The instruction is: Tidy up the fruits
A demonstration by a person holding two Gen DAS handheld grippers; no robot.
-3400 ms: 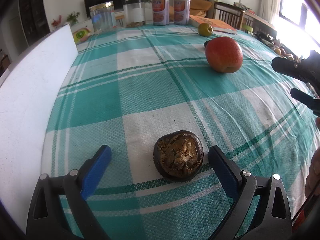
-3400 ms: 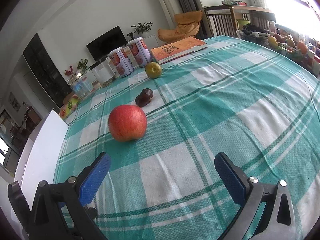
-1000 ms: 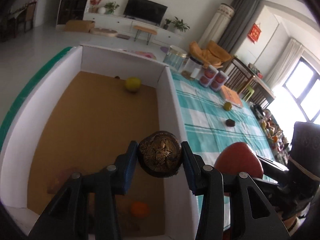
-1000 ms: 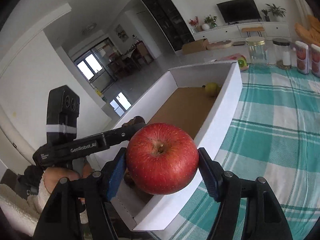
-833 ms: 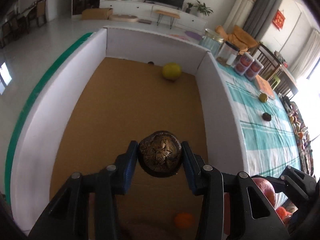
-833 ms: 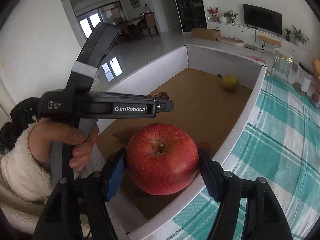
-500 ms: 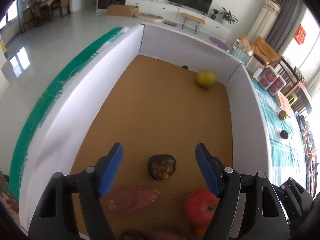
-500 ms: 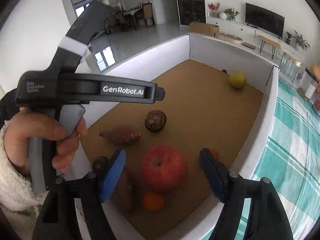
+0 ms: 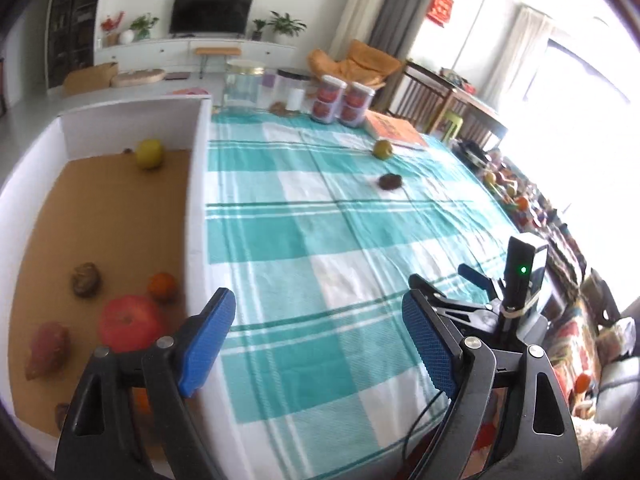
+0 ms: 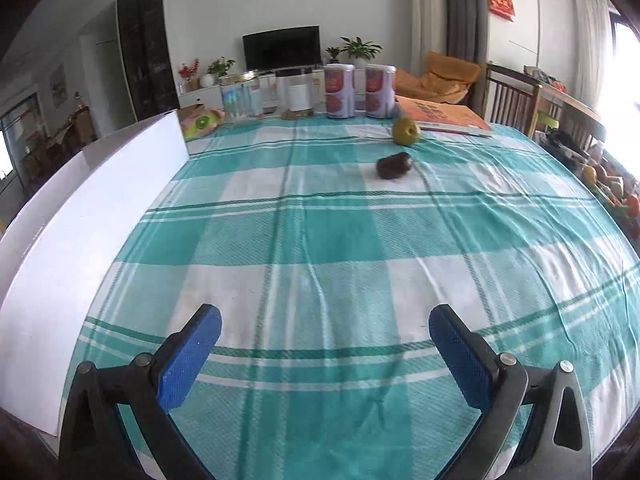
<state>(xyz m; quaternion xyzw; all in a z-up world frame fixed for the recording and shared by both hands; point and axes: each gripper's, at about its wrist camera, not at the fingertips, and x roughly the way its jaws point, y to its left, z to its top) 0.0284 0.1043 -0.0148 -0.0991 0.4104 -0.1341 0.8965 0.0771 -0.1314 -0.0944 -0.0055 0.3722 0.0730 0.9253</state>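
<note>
A: Two fruits are left on the counter (image 10: 320,240); the box (image 9: 198,184) lies to the left of the left gripper (image 9: 320,340) and holds the rest: red apple (image 9: 128,322), sweet potato (image 9: 46,350), yellow fruit (image 9: 149,153), brown husked fruit (image 9: 85,279), small orange (image 9: 162,286).

B: Gripper states?

A: Both have just been opening. The left gripper's jaws stand spread with nothing between them. The right gripper (image 10: 324,354) is spread just as wide, empty, over bare cloth.

B: Targets, larger first?

A: The green pear-like fruit (image 10: 405,131), far ahead of the right gripper and slightly right, just before the orange book (image 10: 440,114). Then the dark plum-like fruit (image 10: 394,165), nearer and a little left of the first. It may be two pieces touching; I cannot tell.

B: Advice for the reach?

A: Judgement: keep the jaws wide, come in low, centre each fruit between the pads before closing. Round fruit may roll on the wrinkled cloth, so close gently. Send one gripper to each.
</note>
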